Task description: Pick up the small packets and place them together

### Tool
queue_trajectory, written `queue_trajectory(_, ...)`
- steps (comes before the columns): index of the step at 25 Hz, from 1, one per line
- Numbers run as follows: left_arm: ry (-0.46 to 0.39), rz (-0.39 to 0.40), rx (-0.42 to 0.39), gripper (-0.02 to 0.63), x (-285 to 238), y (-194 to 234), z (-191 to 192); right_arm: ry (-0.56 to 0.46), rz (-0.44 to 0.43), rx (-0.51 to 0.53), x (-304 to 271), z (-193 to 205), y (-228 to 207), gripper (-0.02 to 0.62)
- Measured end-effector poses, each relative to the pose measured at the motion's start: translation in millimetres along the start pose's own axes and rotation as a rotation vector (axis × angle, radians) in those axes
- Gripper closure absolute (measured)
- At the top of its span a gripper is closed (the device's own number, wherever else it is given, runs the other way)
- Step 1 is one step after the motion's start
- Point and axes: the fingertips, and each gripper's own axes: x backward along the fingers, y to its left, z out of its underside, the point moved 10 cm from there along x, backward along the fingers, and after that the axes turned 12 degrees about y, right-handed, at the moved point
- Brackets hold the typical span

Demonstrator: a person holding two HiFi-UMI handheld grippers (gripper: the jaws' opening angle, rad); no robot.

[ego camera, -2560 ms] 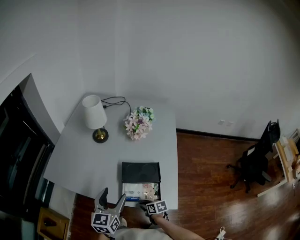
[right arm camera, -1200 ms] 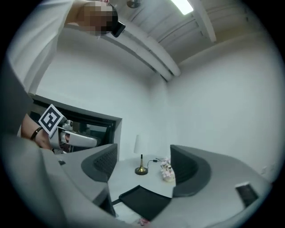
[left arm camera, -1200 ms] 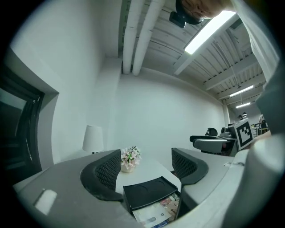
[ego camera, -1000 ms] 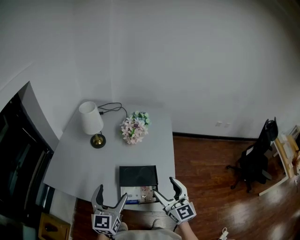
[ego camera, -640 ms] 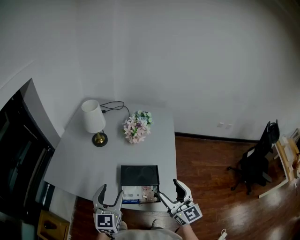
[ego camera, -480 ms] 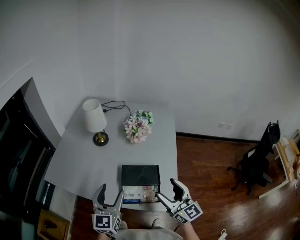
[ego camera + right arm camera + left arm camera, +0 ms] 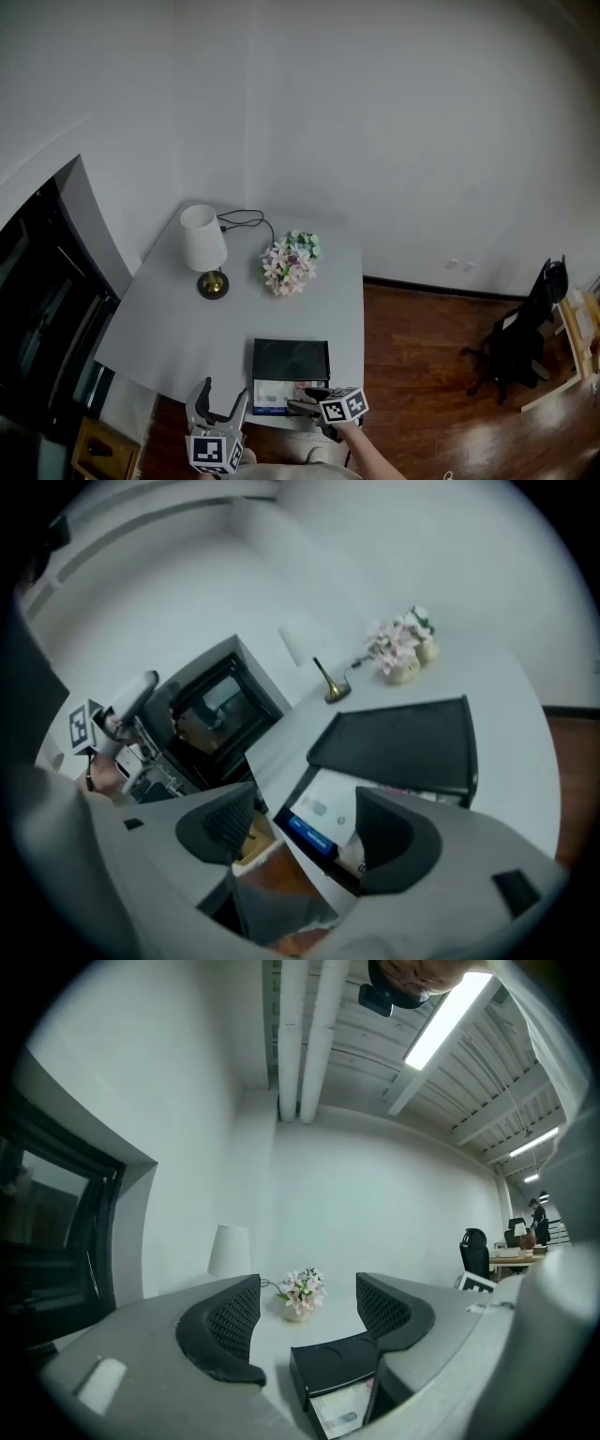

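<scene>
Right gripper view: the right gripper (image 7: pixel 305 810) tilts down over the near end of an open black box (image 7: pixel 403 738). Its jaws stand about half apart and have just been closing a little. A white packet (image 7: pixel 323 810) with a blue strip along one edge shows in the gap between them, but neither pad touches it.

The packets lie in the box's tray, at the near edge of the grey bench (image 7: pixel 169 319). They look thin, light and limp, with a slick printed skin. They would likely buckle or slide under a loose pinch, so the free near edge of the white one seems the best place to take hold.

Left gripper view: the left gripper (image 7: pixel 307 1312) is held level just left of the box, jaws wide apart with nothing between them.

Further back on the bench stand a white table lamp (image 7: pixel 204 246) and a posy of pale flowers (image 7: pixel 292 262).

Hard to make out: the right jaw covers part of the tray, so the number of packets is unclear. A pinkish one is only glimpsed under the lid's edge, and the print is too blurred to read.
</scene>
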Motion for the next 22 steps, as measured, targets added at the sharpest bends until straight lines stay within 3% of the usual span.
queue_trajectory(4,0.009,-0.019,0.011,0.278,4,4,5,0.237,0.043,-0.055,-46,6,-26,0.261)
queue_trajectory(6,0.012,-0.026,0.008,0.278,6,5,6,0.303,0.068,-0.104,-60,9,-35,0.261)
queue_trajectory(7,0.013,-0.03,0.008,0.278,7,6,6,0.318,0.075,-0.13,-65,10,-38,0.293)
queue_trajectory(8,0.012,-0.033,0.011,0.278,8,6,8,0.323,0.081,-0.151,-69,10,-40,0.354)
queue_trajectory(11,0.015,-0.042,0.013,0.278,9,9,7,0.331,0.128,-0.177,-77,8,-43,0.356)
queue_trajectory(12,0.017,-0.044,0.015,0.278,8,9,7,0.331,0.154,-0.177,-76,7,-44,0.385)
queue_trajectory(14,0.021,-0.043,0.023,0.278,7,10,10,0.322,0.193,-0.166,-73,5,-46,0.495)
queue_trajectory(17,0.033,-0.033,0.019,0.278,5,9,11,0.288,0.181,-0.157,-68,7,-42,0.588)
queue_trajectory(22,0.048,-0.011,0.014,0.278,-1,4,13,0.23,0.141,-0.146,-51,15,-28,0.592)
